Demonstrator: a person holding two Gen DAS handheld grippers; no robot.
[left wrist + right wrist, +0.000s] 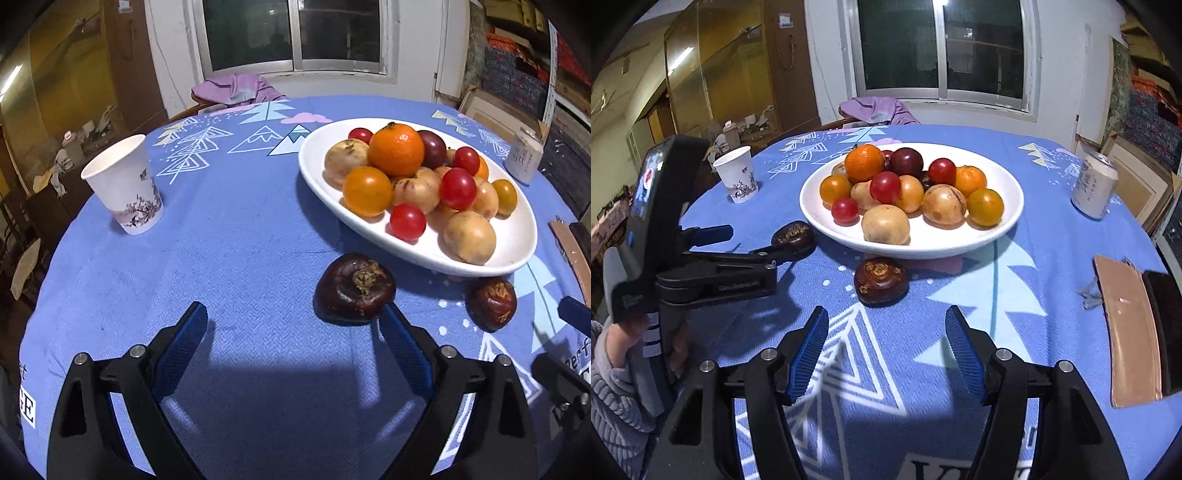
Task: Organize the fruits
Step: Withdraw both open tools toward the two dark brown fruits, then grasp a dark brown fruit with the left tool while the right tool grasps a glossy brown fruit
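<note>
Two grippers hover over our blue tabletop [1052, 258], both gaping and empty.
We see the white plate [1008, 206] heaped with fruit mid-table; our left gripper [291, 325] opens wide just beside one dark water chestnut [354, 288], our right gripper [886, 325] half-open near the other dark chestnut [881, 277], both chestnuts lying just before the plate's rim.

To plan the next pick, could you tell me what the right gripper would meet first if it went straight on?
Probably the dark brown fruit on the tablecloth, just ahead of the open right gripper; behind it stands the white bowl.
</note>
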